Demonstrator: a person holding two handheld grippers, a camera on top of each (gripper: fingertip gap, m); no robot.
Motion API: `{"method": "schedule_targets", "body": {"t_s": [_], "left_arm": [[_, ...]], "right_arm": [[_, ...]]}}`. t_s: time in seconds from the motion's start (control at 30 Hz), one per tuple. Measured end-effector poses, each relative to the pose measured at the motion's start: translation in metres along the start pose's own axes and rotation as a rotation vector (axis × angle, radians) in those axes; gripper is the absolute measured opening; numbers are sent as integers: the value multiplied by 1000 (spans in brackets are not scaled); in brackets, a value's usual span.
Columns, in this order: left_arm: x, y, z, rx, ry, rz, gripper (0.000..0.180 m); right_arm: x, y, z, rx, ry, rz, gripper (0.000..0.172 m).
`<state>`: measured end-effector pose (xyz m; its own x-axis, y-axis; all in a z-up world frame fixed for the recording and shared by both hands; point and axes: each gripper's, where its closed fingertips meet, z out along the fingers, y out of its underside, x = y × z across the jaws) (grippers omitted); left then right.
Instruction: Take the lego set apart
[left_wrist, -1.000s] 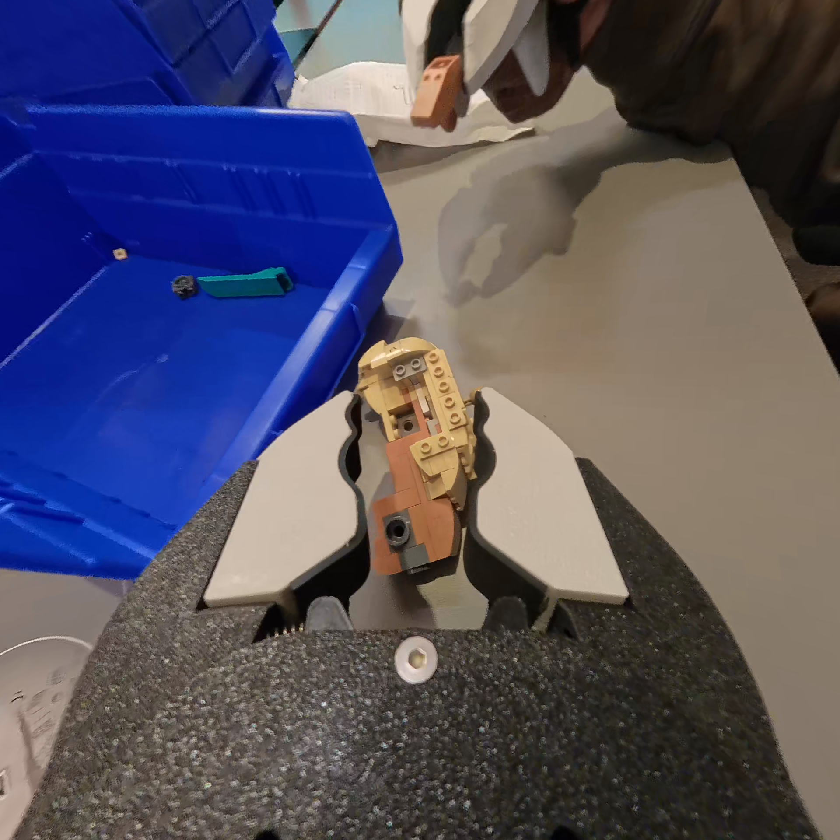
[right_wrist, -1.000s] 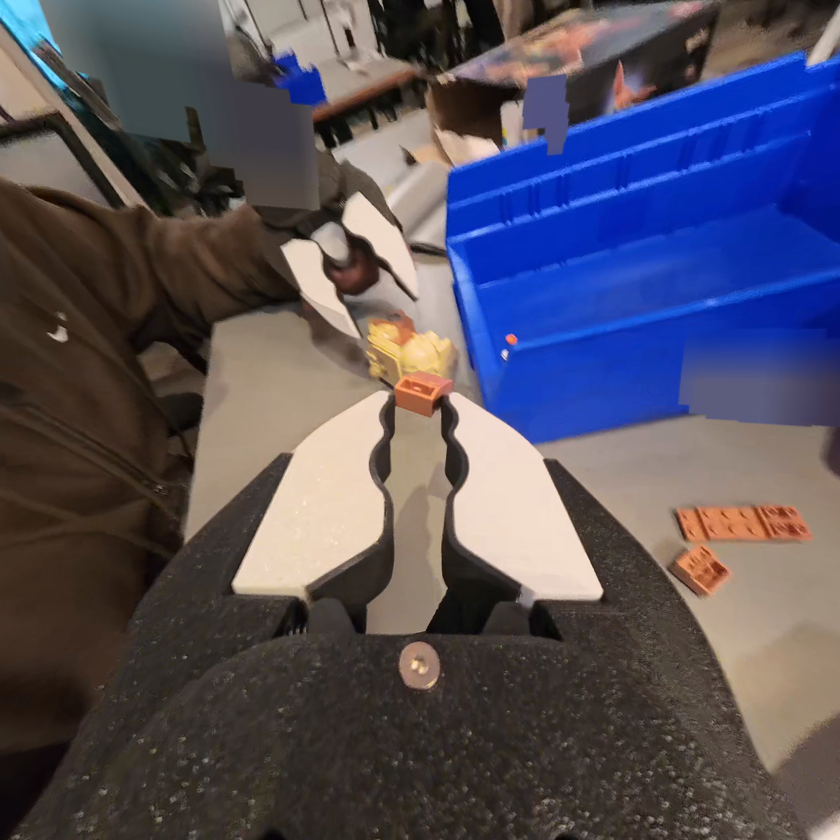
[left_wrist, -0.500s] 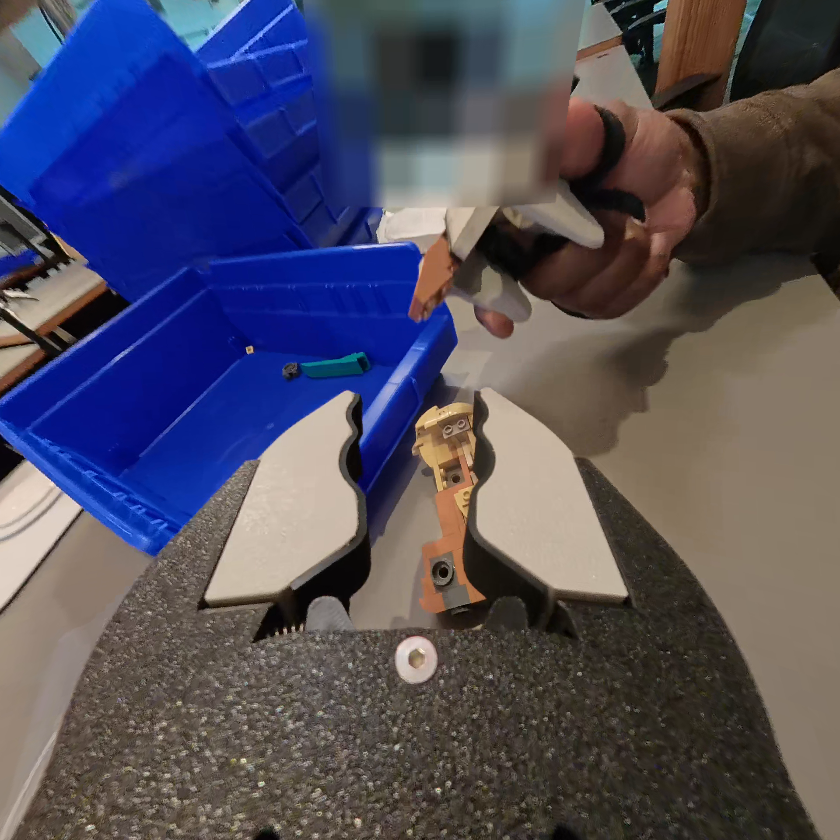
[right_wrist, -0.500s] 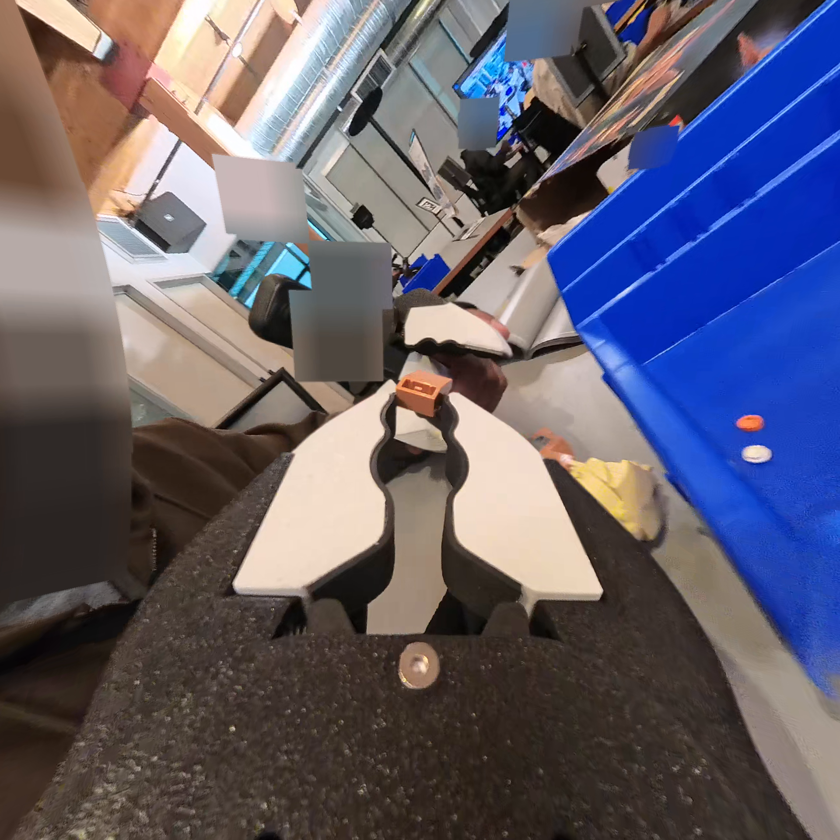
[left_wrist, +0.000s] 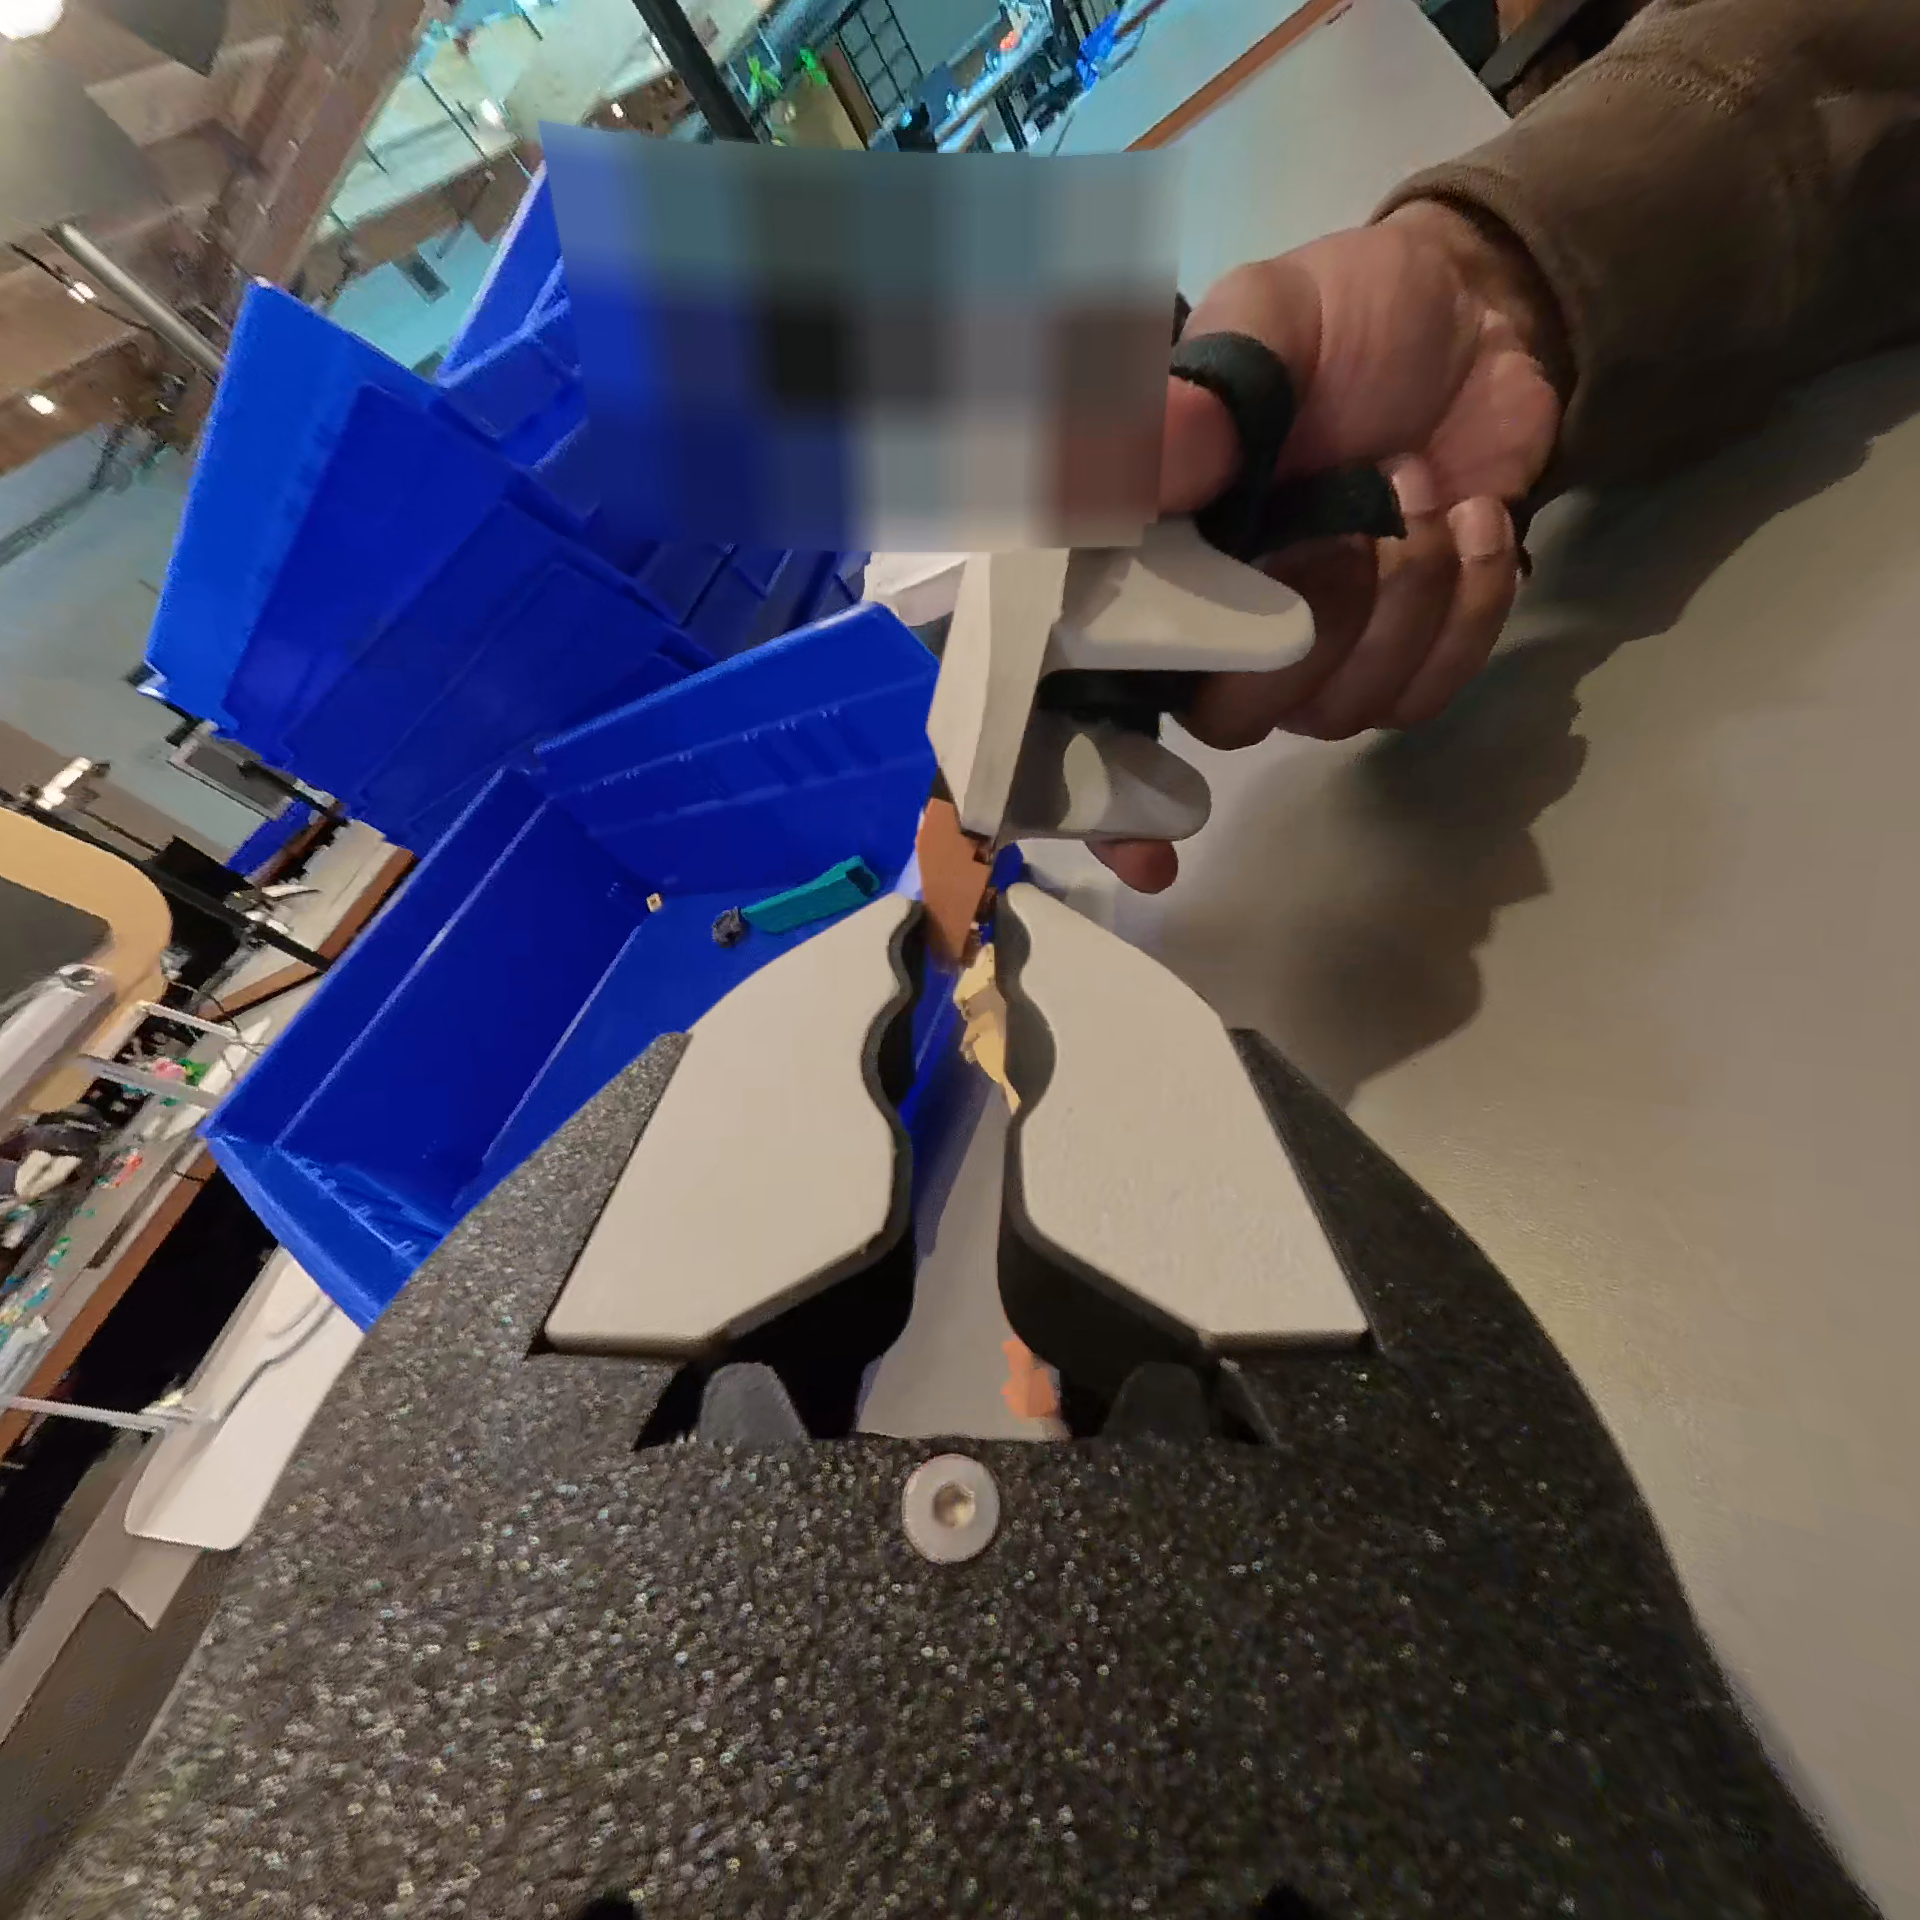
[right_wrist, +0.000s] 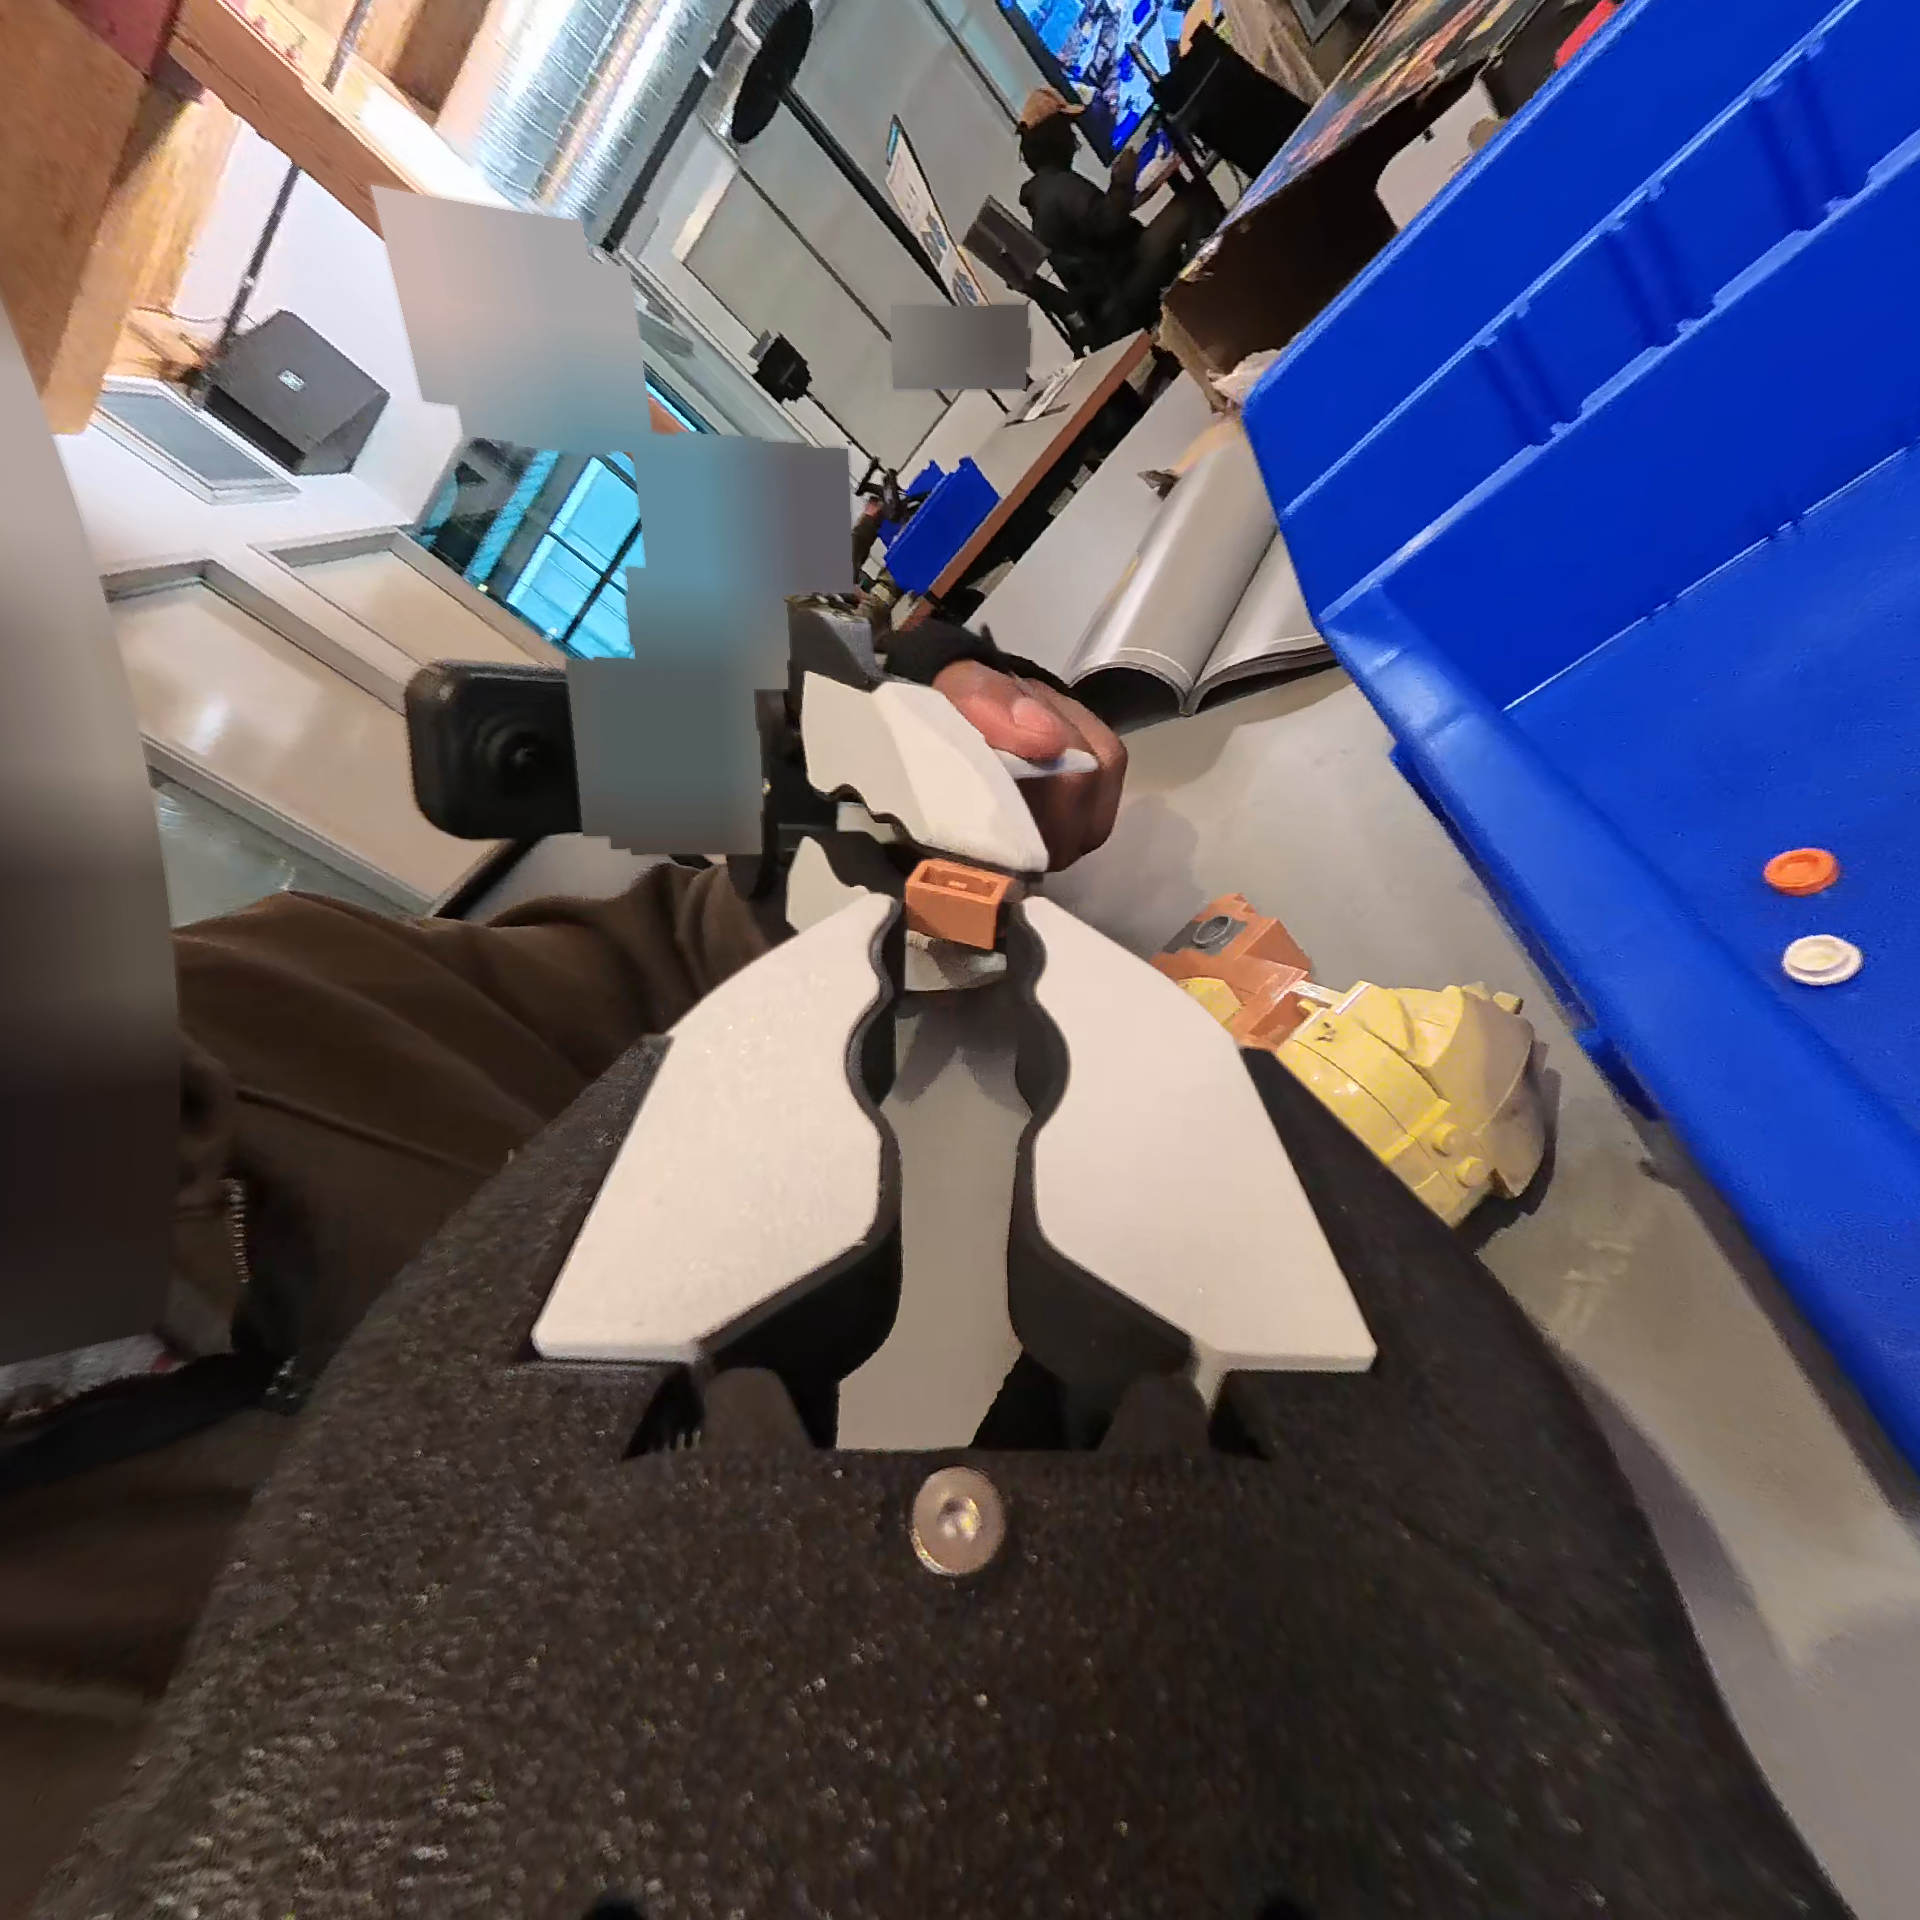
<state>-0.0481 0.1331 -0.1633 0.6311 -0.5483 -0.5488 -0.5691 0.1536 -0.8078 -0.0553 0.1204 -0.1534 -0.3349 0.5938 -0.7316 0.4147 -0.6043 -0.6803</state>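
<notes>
Two grippers tip to tip above the grey table (left_wrist: 1610, 1039). Right gripper (right_wrist: 958, 920) with jaws only a little apart, both pads pressed on a small brown brick (right_wrist: 956, 906) at the very fingertips. Left gripper (left_wrist: 958, 914) with jaws nearly closed, the same brick reaching down between its fingertips (left_wrist: 894, 935). One pad close against it, the other side unclear, so cannot tell whether clamped. Tan and brown brick model (right_wrist: 1392, 1070) lying on the table, just beside the blue bin (right_wrist: 1558, 831), apart from both grippers. Inside the bin, an orange round piece (right_wrist: 1801, 871) and a white round piece (right_wrist: 1820, 958).
</notes>
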Motion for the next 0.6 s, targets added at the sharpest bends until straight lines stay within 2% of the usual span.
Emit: {"method": "schedule_targets", "body": {"t_s": [0.1,0.2,0.47,0.6], "left_arm": [[1,5,1,-38,35,-59,12],[0,11,1,-62,80,-199,12],[-3,5,-9,4,286,-699,12],[-2,4,-13,20,379,-874,12]], "right_arm": [[6,-1,-2,-5,61,-65,19],[12,-4,-7,-12,166,-218,23],[15,-9,-12,-70,441,-849,34],[23,-2,-9,-157,553,-1215,41]]}}
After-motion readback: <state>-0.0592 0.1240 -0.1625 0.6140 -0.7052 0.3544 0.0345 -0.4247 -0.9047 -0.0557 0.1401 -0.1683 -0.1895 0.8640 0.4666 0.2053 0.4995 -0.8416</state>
